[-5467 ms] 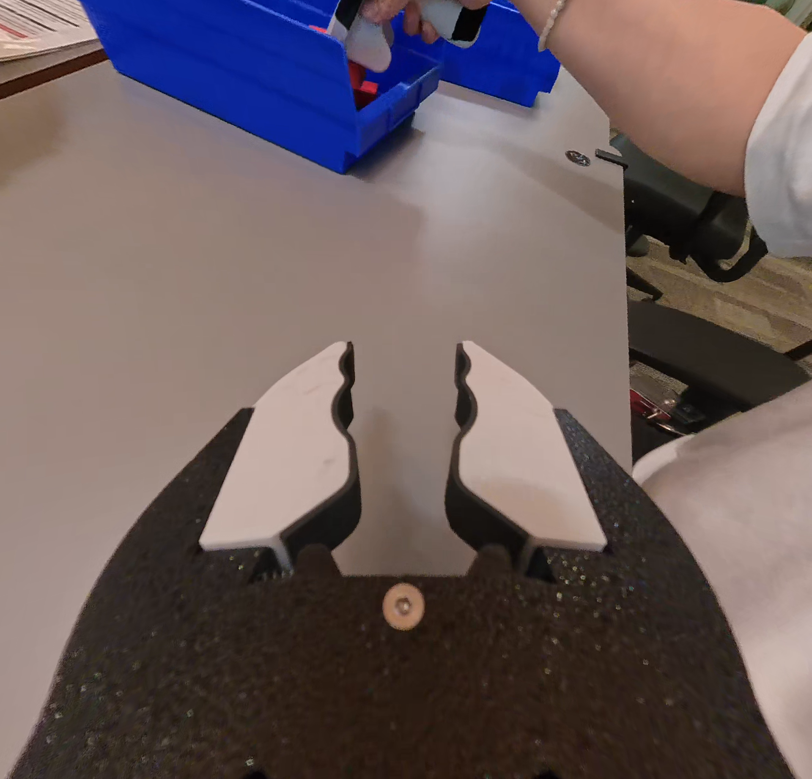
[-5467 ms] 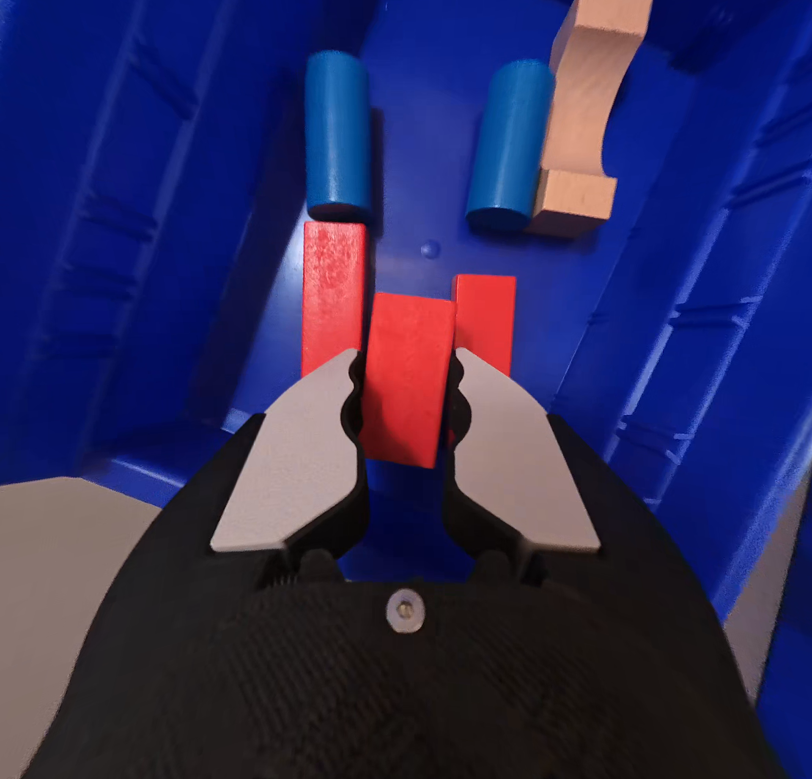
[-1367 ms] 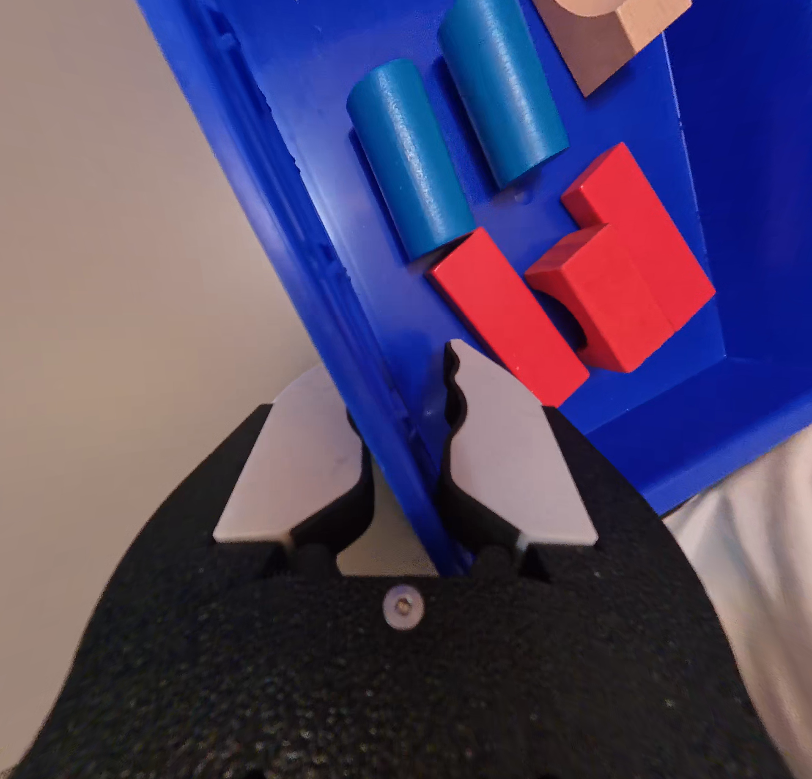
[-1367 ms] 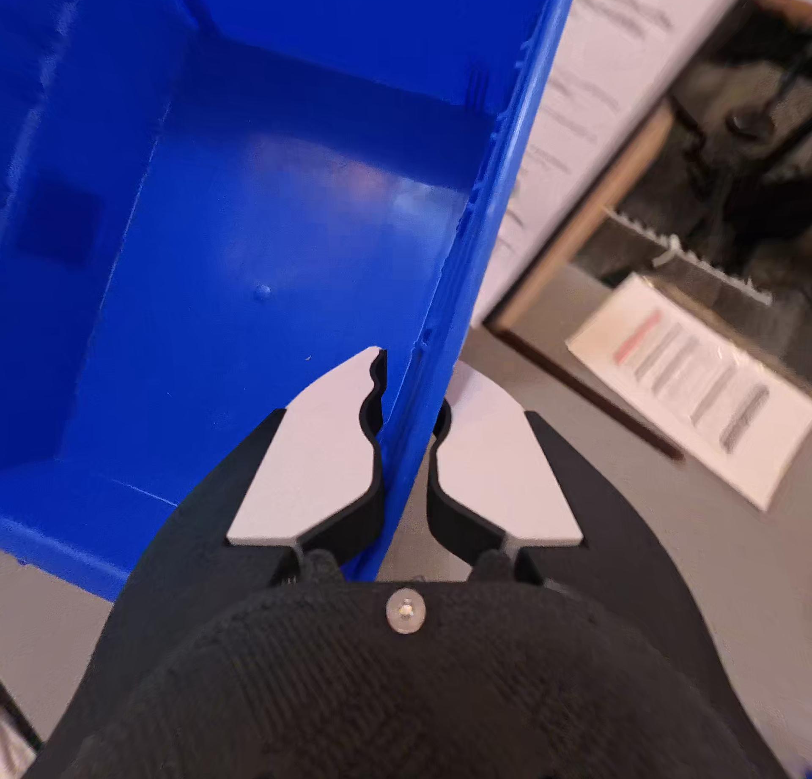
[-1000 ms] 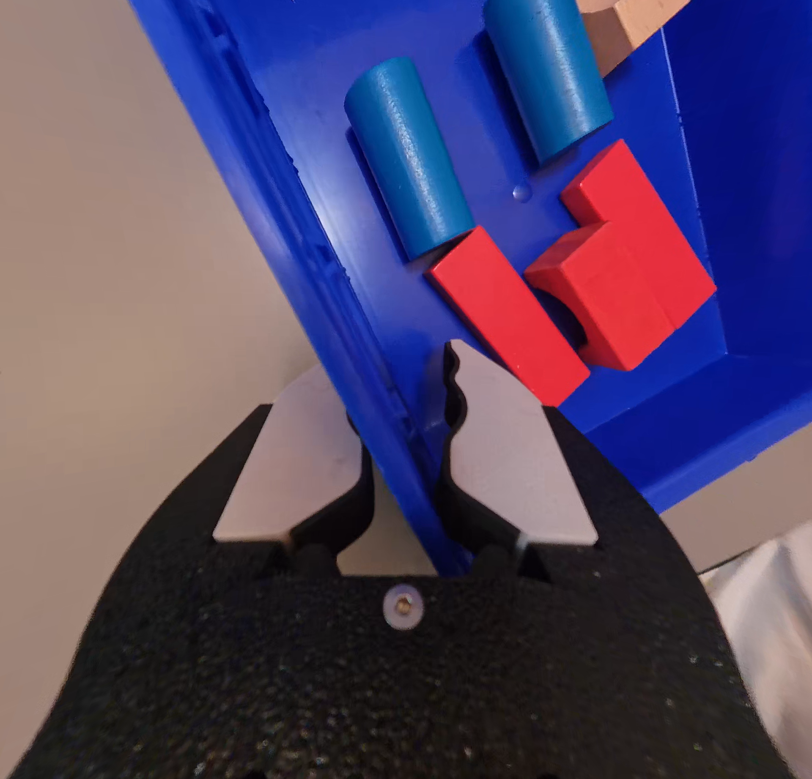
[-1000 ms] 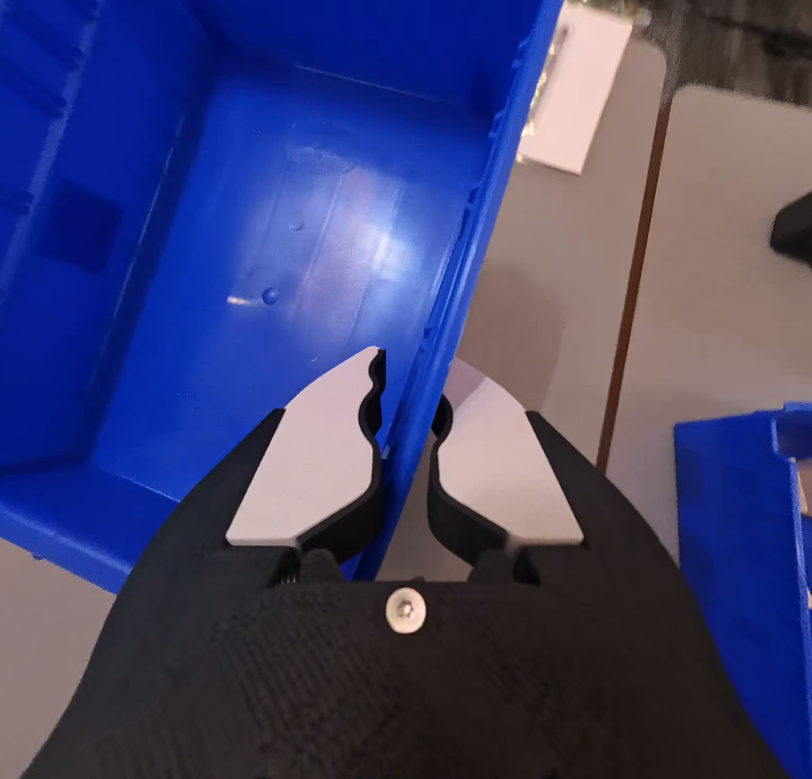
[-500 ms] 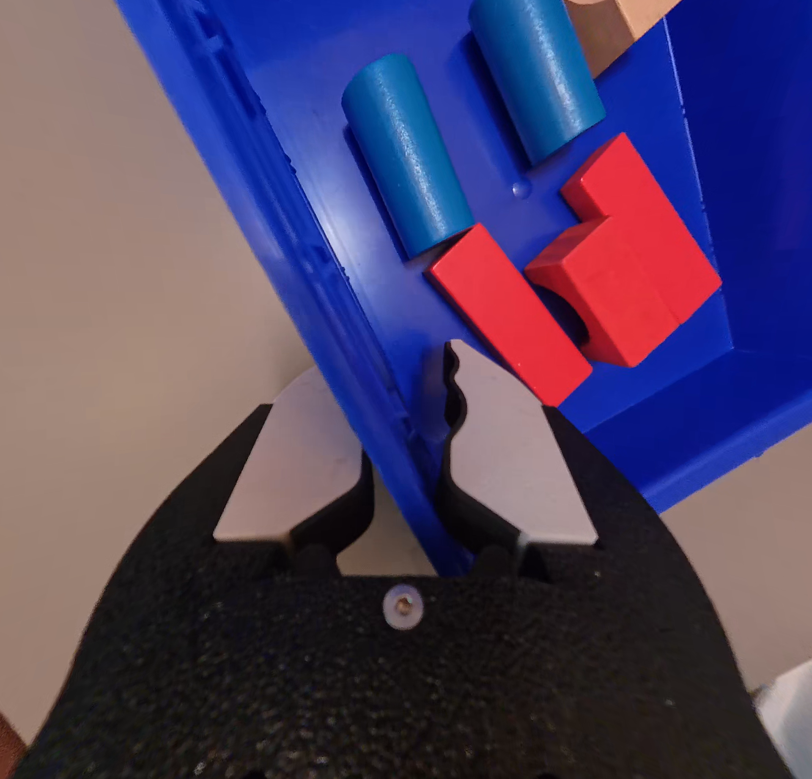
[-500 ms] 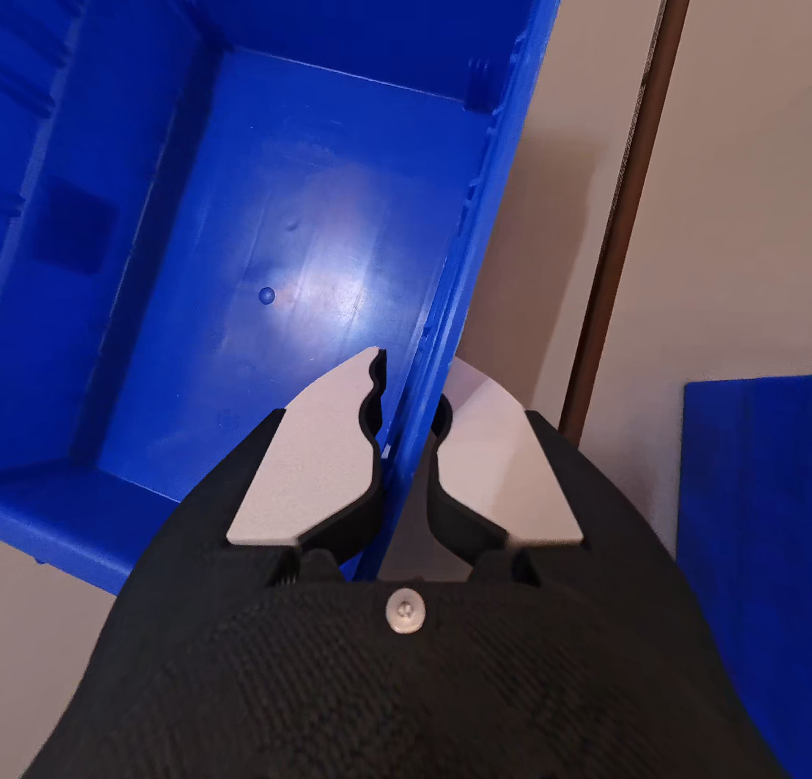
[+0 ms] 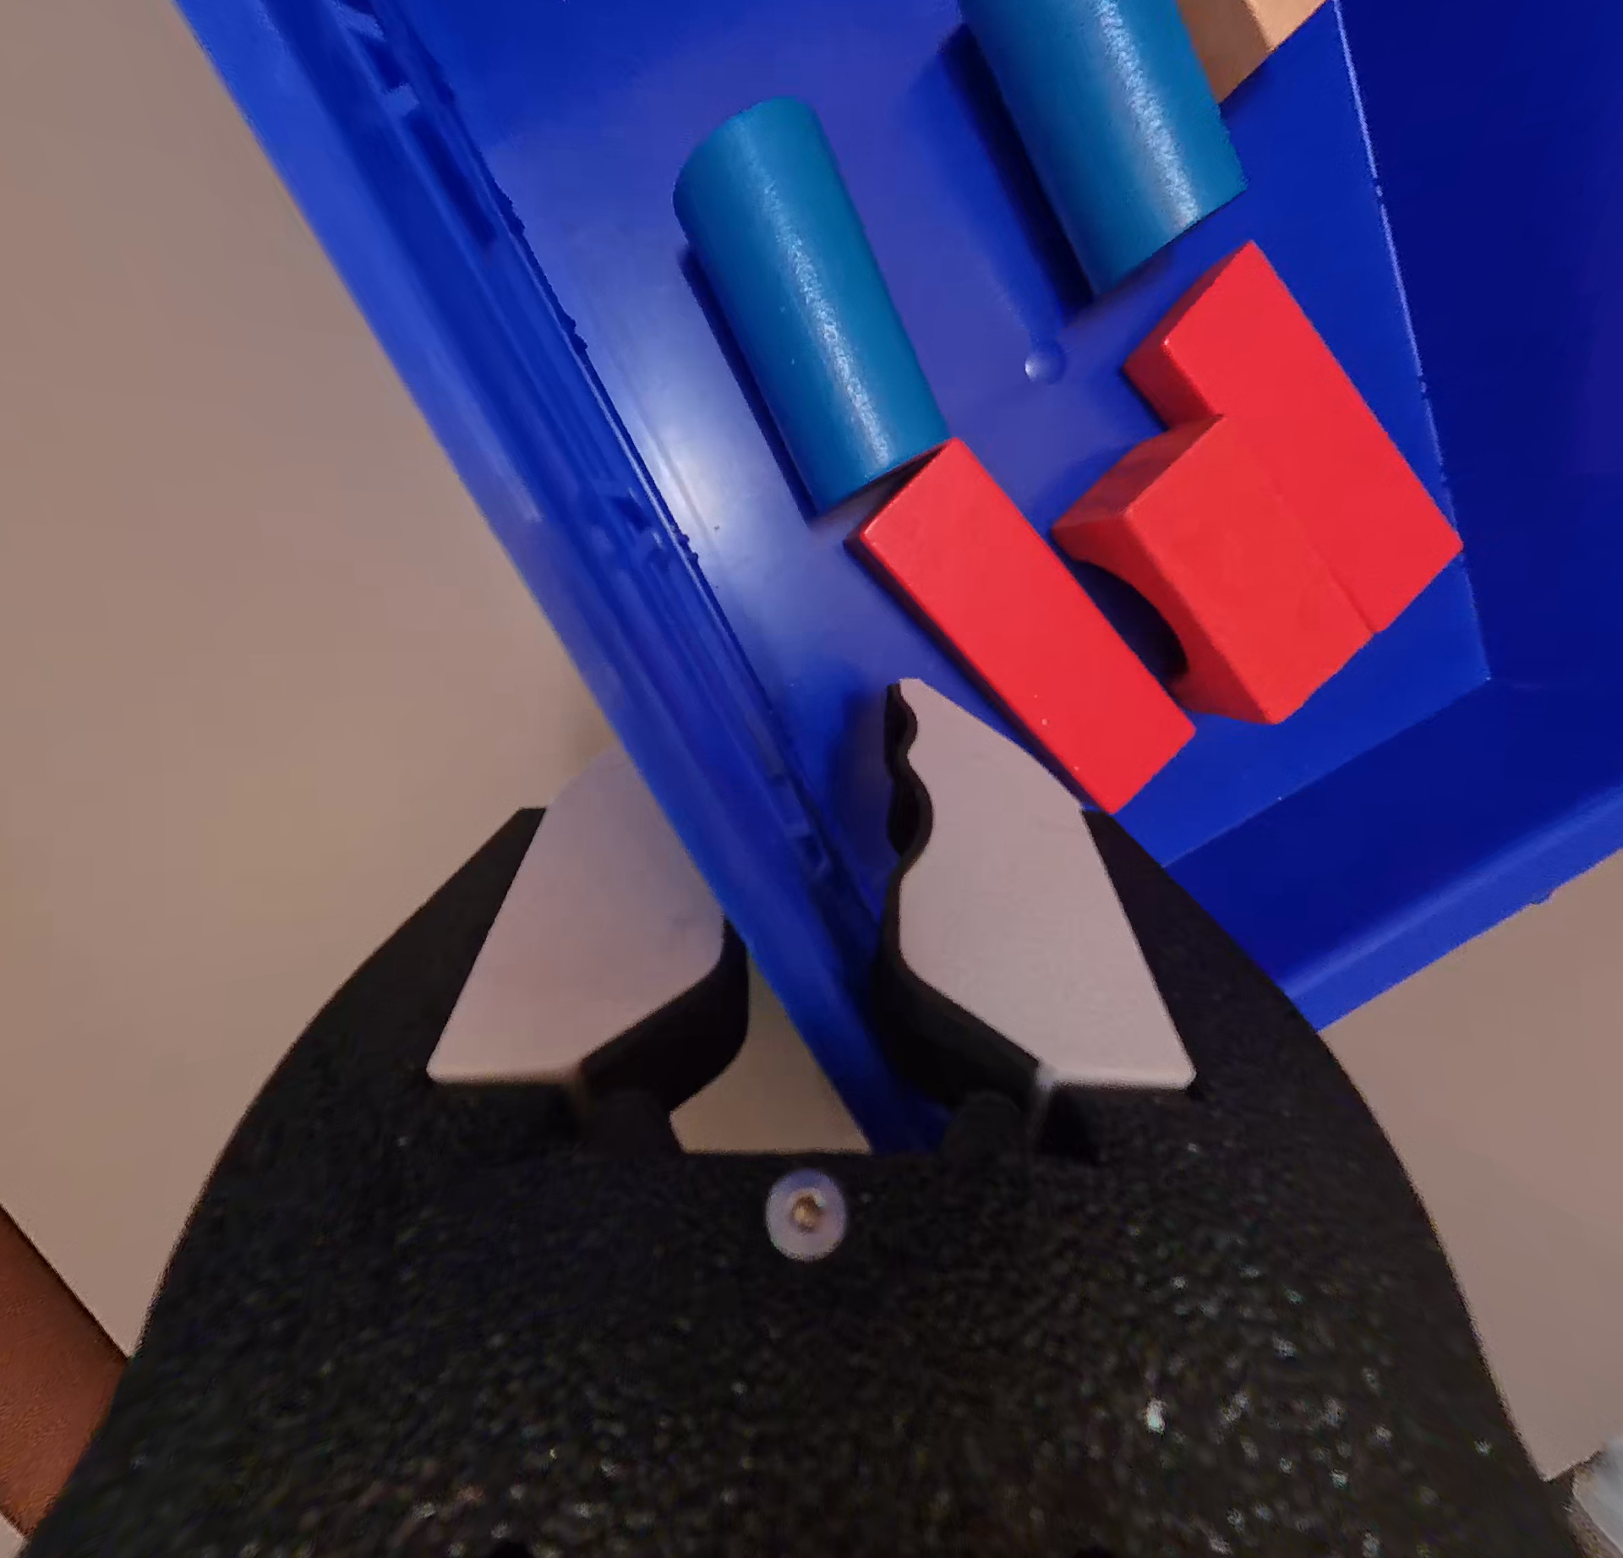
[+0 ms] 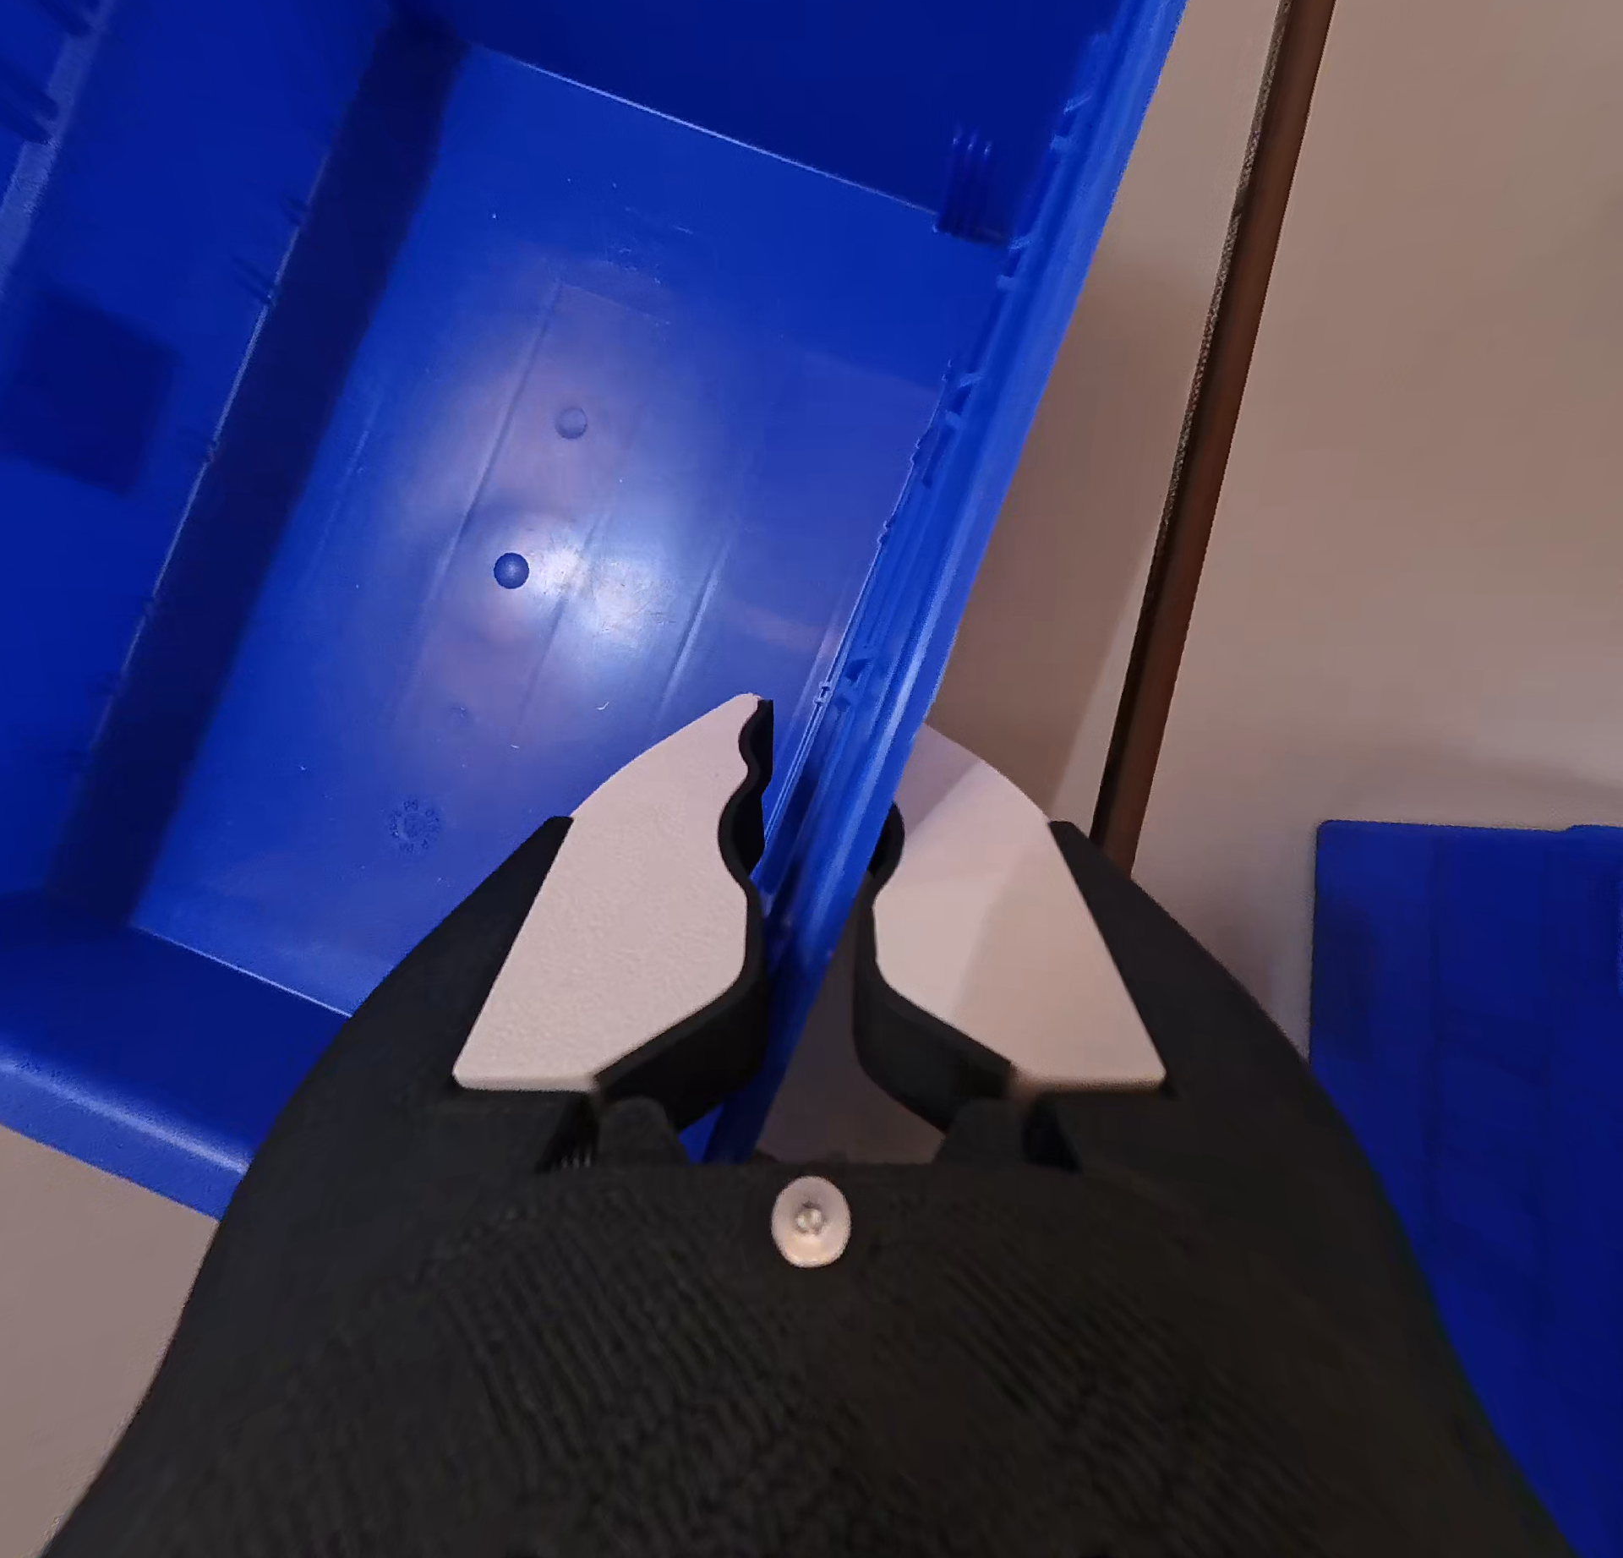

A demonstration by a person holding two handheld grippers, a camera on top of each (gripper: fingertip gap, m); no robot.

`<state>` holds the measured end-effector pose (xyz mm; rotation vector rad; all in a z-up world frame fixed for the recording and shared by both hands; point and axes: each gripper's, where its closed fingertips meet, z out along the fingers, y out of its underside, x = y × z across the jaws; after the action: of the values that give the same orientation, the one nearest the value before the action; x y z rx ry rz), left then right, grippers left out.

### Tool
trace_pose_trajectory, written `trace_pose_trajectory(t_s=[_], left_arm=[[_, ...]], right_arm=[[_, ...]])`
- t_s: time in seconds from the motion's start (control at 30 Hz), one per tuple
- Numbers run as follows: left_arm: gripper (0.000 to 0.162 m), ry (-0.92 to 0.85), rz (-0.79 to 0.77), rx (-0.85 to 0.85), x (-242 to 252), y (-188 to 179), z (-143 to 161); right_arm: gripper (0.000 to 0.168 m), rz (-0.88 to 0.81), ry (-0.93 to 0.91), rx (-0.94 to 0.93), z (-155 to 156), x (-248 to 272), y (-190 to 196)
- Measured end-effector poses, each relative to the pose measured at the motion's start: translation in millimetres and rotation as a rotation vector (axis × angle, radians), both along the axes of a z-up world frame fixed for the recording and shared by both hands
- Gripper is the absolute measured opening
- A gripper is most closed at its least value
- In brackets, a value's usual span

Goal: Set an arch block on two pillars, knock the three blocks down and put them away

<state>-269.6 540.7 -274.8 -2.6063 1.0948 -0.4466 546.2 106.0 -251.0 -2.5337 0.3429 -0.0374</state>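
Left gripper: clamped on side wall of blue plastic bin holding two blue wooden cylinders, red wooden blocks. Right gripper: clamped on wall of empty-looking blue plastic bin over beige worktop.

Office or lab workspace: plain grey desk, blue plastic storage bins, brown desk seam.

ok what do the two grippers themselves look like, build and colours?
Both match. The left gripper has a black body with a grainy, speckled surface, two flat pale-grey fingers tapering to points, black wavy-edged pads on their inner faces, and a silver screw centred below them. The right gripper is the same, though its black body shows fine layered lines rather than speckle. No cables, markings or sleeves are visible.
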Motion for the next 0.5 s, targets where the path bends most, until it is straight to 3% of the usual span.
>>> trace_pose_trajectory(t_s=[0.03, 0.17, 0.23, 0.43, 0.5], left_arm=[[0.031, -0.005, 0.000, 0.001, 0.5, 0.1, 0.2], [0.043, 0.045, 0.002, 0.032, -4.7, 2.1, 0.5], [0.047, 0.124, -0.002, 0.107, -11.2, 5.4, 7.5], [0.072, 0.363, -0.026, 0.565, -18.5, 31.0, 75.9], [0.070, 0.382, -0.021, 0.738, -11.0, 34.5, 108.0]], right_arm=[[0.018, 0.003, -0.005, -0.005, 0.0, -0.1, 0.1], [0.021, 0.000, -0.038, -0.024, 3.5, -0.7, -2.9], [0.038, -0.021, -0.117, 0.000, 16.8, 4.7, -7.1], [0.062, -0.068, -0.277, 0.160, 75.3, -0.5, -22.1], [0.067, -0.073, -0.249, 0.273, 97.2, -19.6, -22.0]])
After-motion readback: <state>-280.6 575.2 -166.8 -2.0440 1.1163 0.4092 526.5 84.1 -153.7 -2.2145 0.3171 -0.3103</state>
